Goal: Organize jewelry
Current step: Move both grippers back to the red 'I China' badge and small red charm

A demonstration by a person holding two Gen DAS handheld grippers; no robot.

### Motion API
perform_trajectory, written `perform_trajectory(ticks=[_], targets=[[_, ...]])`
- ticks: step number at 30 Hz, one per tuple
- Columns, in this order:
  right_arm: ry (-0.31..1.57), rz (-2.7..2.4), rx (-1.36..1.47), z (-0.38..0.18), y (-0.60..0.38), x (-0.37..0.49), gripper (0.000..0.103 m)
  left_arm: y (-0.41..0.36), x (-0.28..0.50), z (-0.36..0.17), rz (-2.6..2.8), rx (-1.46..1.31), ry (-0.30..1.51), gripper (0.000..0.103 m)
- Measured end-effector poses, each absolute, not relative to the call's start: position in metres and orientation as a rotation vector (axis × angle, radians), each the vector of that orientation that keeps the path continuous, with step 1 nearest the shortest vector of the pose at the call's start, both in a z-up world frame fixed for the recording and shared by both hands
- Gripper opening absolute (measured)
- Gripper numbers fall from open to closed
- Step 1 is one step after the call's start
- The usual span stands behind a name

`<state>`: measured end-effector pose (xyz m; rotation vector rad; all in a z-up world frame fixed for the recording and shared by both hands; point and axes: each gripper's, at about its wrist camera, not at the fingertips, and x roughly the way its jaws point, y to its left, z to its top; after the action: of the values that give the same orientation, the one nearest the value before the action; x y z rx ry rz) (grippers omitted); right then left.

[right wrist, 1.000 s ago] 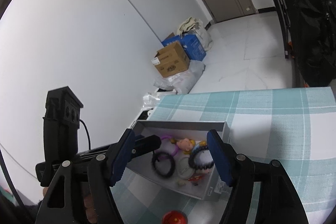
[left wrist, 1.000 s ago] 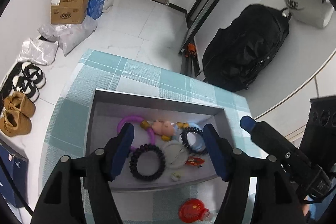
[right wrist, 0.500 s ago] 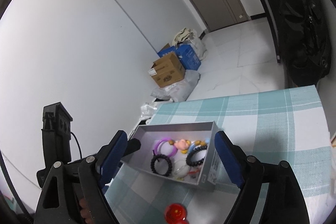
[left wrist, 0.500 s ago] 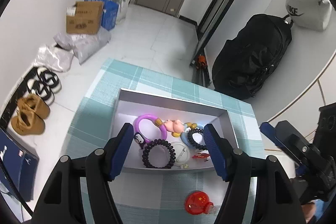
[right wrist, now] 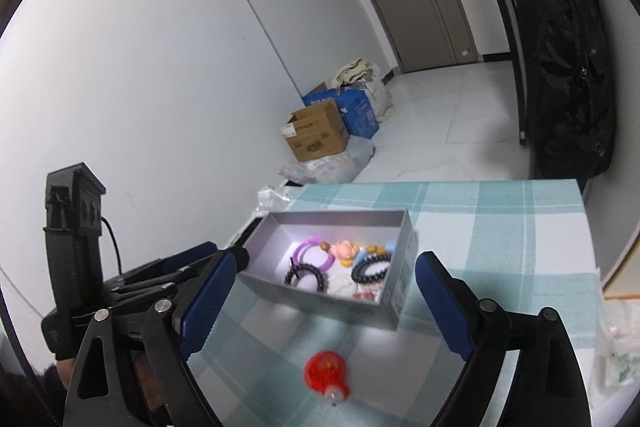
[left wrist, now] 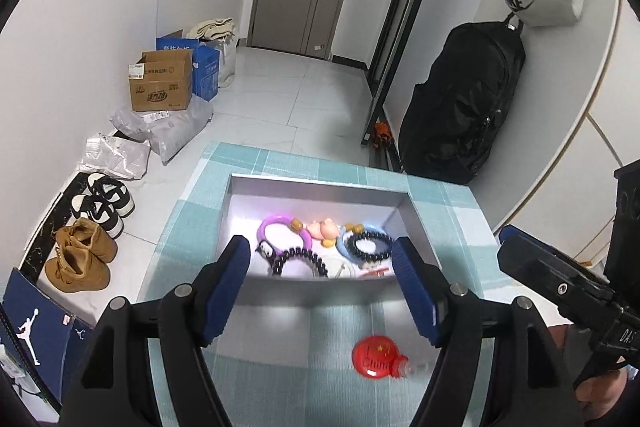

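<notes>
Grey box sits on the table w/ teal-and-white check cloth, toward its far left corner; long side faces the cameras, lid off.

Inside box, all loose on the floor:
- purple ring, back left
- pink figure charm just beside it, mid back
- black coil hair tie, front, overlapping purple ring's near edge
- black bead bracelet, right, lying over a pale blue ring
- small red-and-white bit at front right, too small to ID

Red round badge w/ yellow stars lies outside the box, on the cloth nearer the table's front edge, apart from box wall. Blurred in right wrist view.

L gripper: blue pads spread, jaws have just been widening, nothing between them; hangs over the box's near wall, not touching it.

R gripper: jaws spread very wide, also just been widening, nothing pinched; box front and the badge show in the gap, no contact. R gripper body visible at right edge of the left wrist view, beside the table's right edge.

Off table: cardboard box, shoes along the left wall, black backpack by the right wall.
</notes>
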<state>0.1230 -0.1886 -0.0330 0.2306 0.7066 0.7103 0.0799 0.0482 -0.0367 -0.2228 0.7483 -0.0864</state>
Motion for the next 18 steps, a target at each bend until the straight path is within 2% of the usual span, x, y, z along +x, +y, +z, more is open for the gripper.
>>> perform_trajectory(ticks=[18], targets=[[0.866, 0.670, 0.078, -0.075, -0.192, 0.088, 0.093, 0.029, 0.044, -0.061, -0.107, -0.170, 0.894, 0.071]])
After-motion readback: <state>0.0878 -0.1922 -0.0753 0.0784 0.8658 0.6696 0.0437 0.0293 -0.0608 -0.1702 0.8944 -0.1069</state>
